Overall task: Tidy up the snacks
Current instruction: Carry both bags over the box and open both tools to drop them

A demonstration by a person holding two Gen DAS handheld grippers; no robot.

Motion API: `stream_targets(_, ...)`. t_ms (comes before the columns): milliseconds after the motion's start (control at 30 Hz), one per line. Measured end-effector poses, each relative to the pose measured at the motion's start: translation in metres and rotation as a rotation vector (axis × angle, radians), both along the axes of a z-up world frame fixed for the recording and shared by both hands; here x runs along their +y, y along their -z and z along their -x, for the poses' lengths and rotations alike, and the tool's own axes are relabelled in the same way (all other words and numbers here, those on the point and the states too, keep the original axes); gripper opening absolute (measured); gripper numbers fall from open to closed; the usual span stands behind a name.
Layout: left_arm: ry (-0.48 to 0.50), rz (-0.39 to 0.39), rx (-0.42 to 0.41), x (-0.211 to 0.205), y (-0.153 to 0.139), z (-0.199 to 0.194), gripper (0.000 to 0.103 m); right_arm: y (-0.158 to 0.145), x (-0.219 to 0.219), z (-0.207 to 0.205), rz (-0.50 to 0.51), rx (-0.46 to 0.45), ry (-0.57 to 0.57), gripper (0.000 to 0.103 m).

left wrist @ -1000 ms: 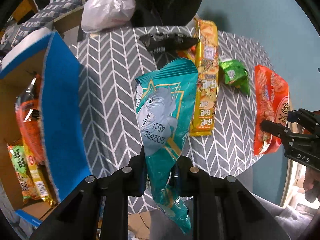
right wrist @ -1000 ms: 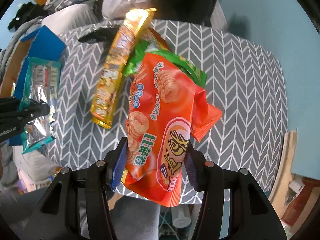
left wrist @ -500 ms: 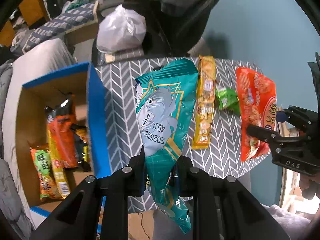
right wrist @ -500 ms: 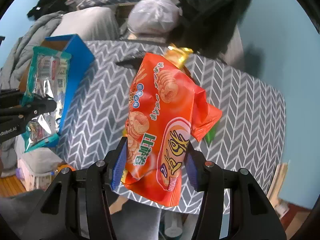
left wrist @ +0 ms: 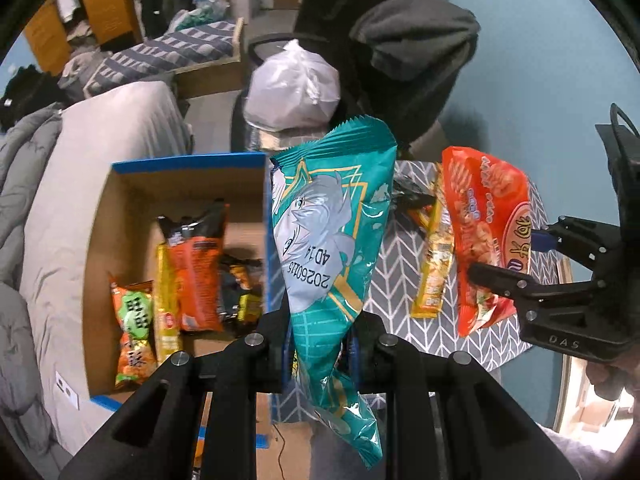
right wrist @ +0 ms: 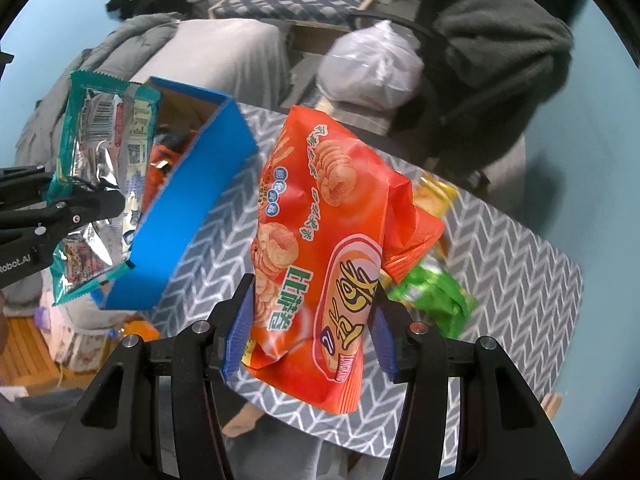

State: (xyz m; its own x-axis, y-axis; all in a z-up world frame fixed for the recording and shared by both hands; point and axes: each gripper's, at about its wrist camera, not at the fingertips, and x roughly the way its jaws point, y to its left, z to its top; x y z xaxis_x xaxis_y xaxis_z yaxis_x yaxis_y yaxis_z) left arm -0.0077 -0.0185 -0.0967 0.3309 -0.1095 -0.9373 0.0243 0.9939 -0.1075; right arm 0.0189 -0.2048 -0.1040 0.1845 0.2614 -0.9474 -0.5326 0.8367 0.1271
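Note:
My left gripper [left wrist: 318, 334] is shut on a teal snack bag [left wrist: 328, 224] and holds it high, beside the right wall of a blue cardboard box [left wrist: 120, 184]. The box holds several snack packs [left wrist: 192, 272]. My right gripper [right wrist: 310, 328] is shut on an orange-red snack bag [right wrist: 320, 232] and holds it above the table [right wrist: 520, 272]. The orange-red bag also shows in the left wrist view [left wrist: 488, 232], and the teal bag in the right wrist view [right wrist: 100, 168]. A long yellow pack [left wrist: 434, 268] and a green pack [right wrist: 436, 296] lie on the table.
The table has a grey chevron cloth. A black wrapper [left wrist: 408, 196] lies at its far side. A white plastic bag [left wrist: 294, 88] sits on a chair behind, with a grey coat [left wrist: 416, 48] over the backrest. A grey bed [left wrist: 80, 160] lies left of the box.
Both grippers have risen and pulled back with their bags. The left one has swung leftward, so the box's inside now shows. The table looks smaller and farther.

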Motion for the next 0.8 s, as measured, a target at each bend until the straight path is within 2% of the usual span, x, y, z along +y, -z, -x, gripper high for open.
stream_targets(267,-0.083,-0.007,-0.017,0.039,-0.007,0.011,0.021,-0.003,0.055,-0.005,-0.026,-0.008,-0.117,0.052)
stream_targets(800,-0.225,-0.03,0.014,0.118,0.013,0.027,0.021,0.006,0.171,-0.015,-0.065,0.005,-0.302,0.052)
